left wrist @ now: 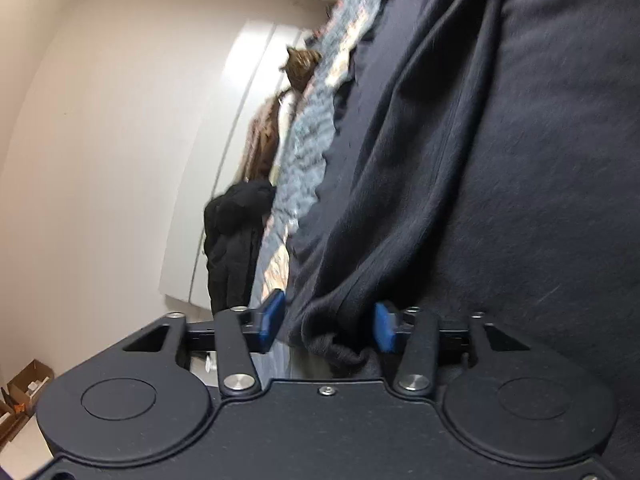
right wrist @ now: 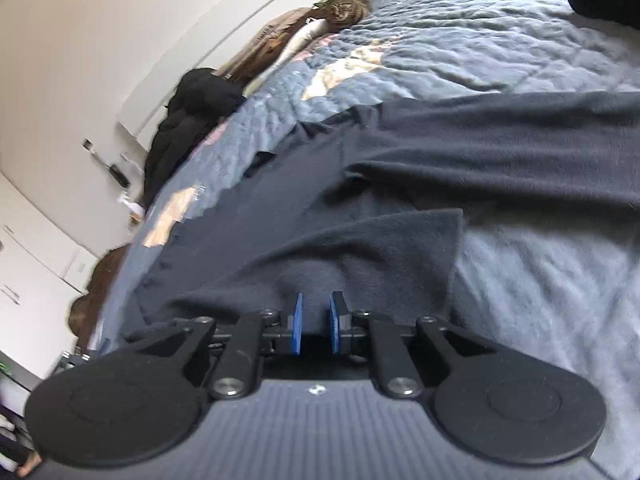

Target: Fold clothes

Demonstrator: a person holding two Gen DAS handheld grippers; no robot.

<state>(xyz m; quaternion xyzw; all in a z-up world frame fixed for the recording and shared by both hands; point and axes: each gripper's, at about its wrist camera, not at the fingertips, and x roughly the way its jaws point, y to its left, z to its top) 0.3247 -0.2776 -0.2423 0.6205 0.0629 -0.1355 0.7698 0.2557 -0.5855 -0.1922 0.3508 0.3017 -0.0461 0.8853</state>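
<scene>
Dark garment spread on quilted bed; soft, limp, light. Left gripper wide around bunched near hem; right gripper narrow, possibly pinching near edge. Best held at hems.

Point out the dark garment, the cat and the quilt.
dark garment [right wrist: 440, 152]: right wrist view, on the flat cloth spread over the bed.
cat [right wrist: 346, 6]: right wrist view, on its striped body at the far edge of the bed.
quilt [right wrist: 480, 40]: right wrist view, on a bare blue-grey part.
</scene>
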